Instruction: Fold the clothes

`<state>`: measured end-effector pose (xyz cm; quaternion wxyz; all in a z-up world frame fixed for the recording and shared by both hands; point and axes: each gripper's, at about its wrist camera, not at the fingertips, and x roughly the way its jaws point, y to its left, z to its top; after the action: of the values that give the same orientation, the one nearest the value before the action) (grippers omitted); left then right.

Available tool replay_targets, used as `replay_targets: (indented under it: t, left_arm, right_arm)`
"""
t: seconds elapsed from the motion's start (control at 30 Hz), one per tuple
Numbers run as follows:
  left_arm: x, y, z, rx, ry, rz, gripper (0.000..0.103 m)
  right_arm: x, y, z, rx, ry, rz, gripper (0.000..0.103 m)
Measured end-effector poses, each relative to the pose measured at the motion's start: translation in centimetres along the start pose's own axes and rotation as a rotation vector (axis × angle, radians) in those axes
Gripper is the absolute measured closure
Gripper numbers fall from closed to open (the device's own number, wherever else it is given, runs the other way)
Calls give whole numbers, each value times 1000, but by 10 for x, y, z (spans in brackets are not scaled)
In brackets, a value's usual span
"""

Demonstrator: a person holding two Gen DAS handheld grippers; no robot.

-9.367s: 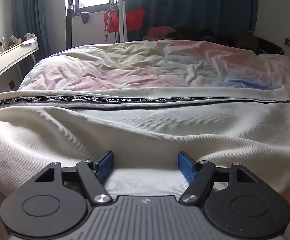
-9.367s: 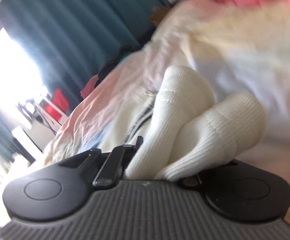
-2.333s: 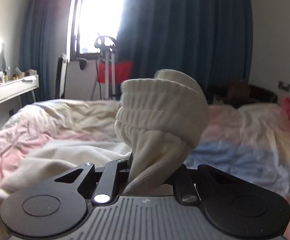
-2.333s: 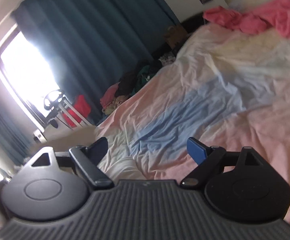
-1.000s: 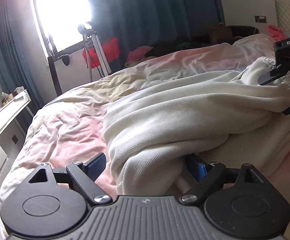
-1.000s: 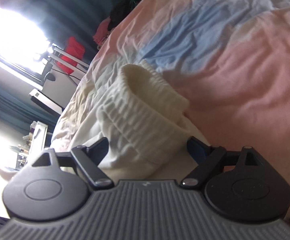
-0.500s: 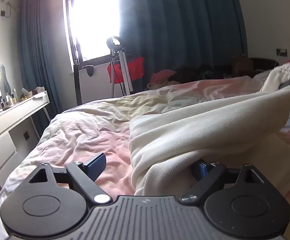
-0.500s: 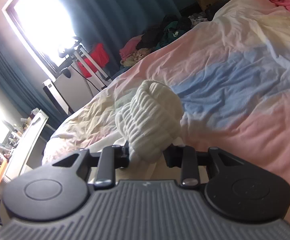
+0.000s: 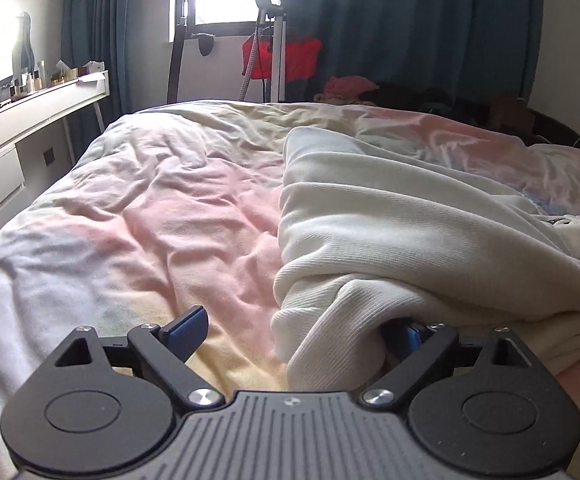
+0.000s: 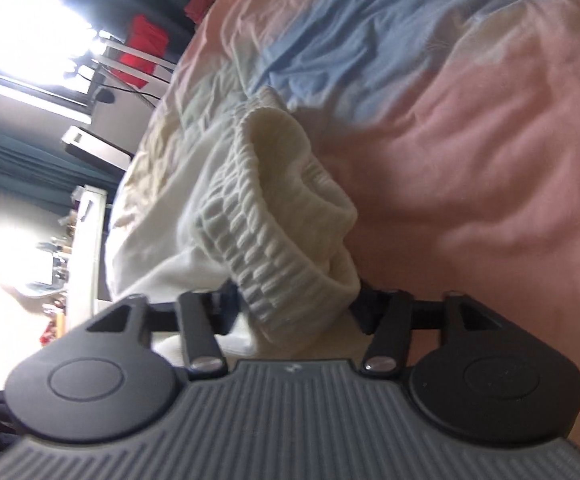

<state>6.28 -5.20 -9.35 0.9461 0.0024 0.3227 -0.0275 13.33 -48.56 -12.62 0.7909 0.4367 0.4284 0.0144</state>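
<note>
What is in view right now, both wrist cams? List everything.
cream garment: one, on the bed, right half
ribbed cuff: one, cream, between the right jaws
bedspread: one, pink, blue and pale yellow
curtains: dark teal, back wall
desk: one, white, far left
red cloth: one, on a stand by the window
left hand-held gripper: open, garment fold inside
right hand-held gripper: jaws just opening
</note>
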Motion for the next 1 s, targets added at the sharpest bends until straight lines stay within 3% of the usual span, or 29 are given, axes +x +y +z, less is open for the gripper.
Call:
replay_targets:
  t: [0.03, 0.07, 0.23, 0.47, 0.6, 0.73, 0.8, 0.9, 1.0]
  left_arm:
    - [0, 0, 0, 1, 0, 2, 9]
    - [0, 1, 0, -3, 1, 4, 8]
    - [6, 13, 6, -71, 38, -21, 5]
    - [22, 32, 11, -220, 126, -102, 4]
    - [28, 41, 9, -281, 155, -132, 3]
    - [33, 51, 8, -362, 183, -169, 4]
    - [36, 54, 9, -378, 201, -191, 4]
    - [41, 57, 10, -382, 229, -227, 4]
    - [41, 64, 12, -410, 283, -282, 7]
  right_arm:
    - [1, 0, 0, -16, 5, -25, 21]
    - [2, 0, 0, -27, 11, -39, 19]
    - [15, -4, -1, 21, 99, 69, 19]
    - [40, -1, 1, -34, 159, 54, 17]
    - [30, 8, -1, -63, 133, 102, 17]
    - [10, 17, -4, -81, 63, 256, 17]
    - [8, 25, -7, -120, 54, 269, 18]
    - [17, 34, -11, -196, 94, 131, 37]
    - [20, 32, -13, -202, 103, 69, 54]
